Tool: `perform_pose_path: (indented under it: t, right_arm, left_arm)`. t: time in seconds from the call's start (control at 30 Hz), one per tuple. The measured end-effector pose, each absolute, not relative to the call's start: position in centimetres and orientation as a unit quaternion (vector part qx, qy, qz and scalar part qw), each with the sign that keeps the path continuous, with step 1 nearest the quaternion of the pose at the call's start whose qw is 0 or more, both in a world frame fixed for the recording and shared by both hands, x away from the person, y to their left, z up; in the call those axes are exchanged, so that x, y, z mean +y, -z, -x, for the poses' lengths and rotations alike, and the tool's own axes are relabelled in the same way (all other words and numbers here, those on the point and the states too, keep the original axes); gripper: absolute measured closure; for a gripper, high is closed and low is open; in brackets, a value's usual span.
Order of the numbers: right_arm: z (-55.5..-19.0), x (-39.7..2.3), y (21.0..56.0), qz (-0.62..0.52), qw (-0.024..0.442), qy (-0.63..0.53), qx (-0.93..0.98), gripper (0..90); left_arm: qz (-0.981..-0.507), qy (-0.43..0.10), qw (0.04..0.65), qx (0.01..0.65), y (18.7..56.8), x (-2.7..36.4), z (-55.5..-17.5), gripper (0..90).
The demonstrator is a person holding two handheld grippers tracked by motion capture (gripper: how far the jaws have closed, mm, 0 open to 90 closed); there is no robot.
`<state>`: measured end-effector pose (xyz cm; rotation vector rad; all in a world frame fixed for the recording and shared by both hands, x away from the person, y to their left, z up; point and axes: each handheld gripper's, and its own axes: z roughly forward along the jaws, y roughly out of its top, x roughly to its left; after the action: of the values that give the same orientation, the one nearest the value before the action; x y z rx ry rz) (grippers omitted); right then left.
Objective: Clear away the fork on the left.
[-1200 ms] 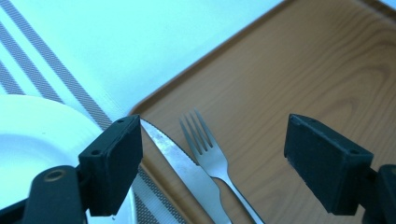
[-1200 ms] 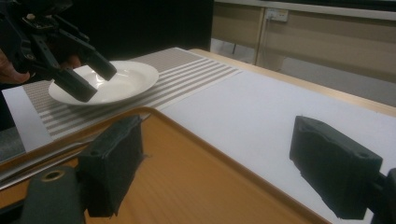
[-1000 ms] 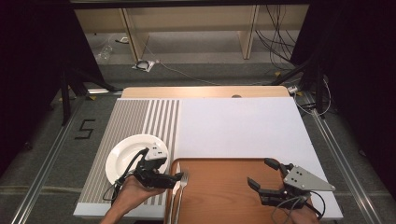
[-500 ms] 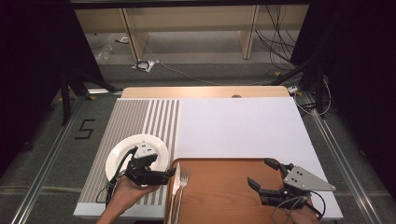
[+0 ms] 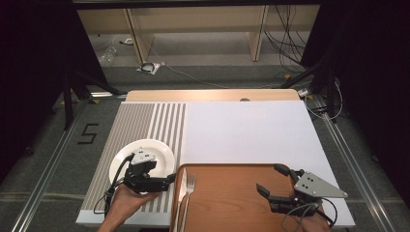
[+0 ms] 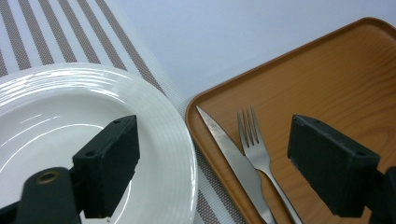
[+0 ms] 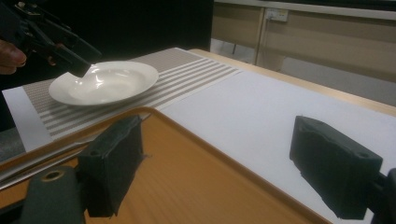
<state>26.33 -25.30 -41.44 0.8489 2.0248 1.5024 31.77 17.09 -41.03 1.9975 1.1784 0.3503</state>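
With left gripper [image 5: 167,180] wide open, empty over plate [image 5: 157,150] near-right rim, I risk nudging plate against tray [image 5: 232,193]; right gripper [image 5: 270,186] open, empty over tray.

floor [image 5: 203,77]: grey carpet | shelving [image 5: 193,24]: pale wood, behind | surroundings: dark | cables [image 5: 285,43]: on floor

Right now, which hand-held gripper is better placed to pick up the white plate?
The left hand-held gripper. It hovers open at the near edge of the white plate, one jaw above the plate. The right hand-held gripper is open over the far side of the wooden tray.
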Motion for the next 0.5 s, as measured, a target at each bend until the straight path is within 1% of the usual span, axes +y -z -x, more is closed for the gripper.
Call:
perform_pose_path:
  t: [0.5]
  right_arm:
    - [-26.5,-25.5,41.6,-0.313,0.236,-0.549,0.738,18.3]
  left_arm:
    - [-0.758,-0.155,0.392,0.497,41.1,19.0,-31.5,16.7]
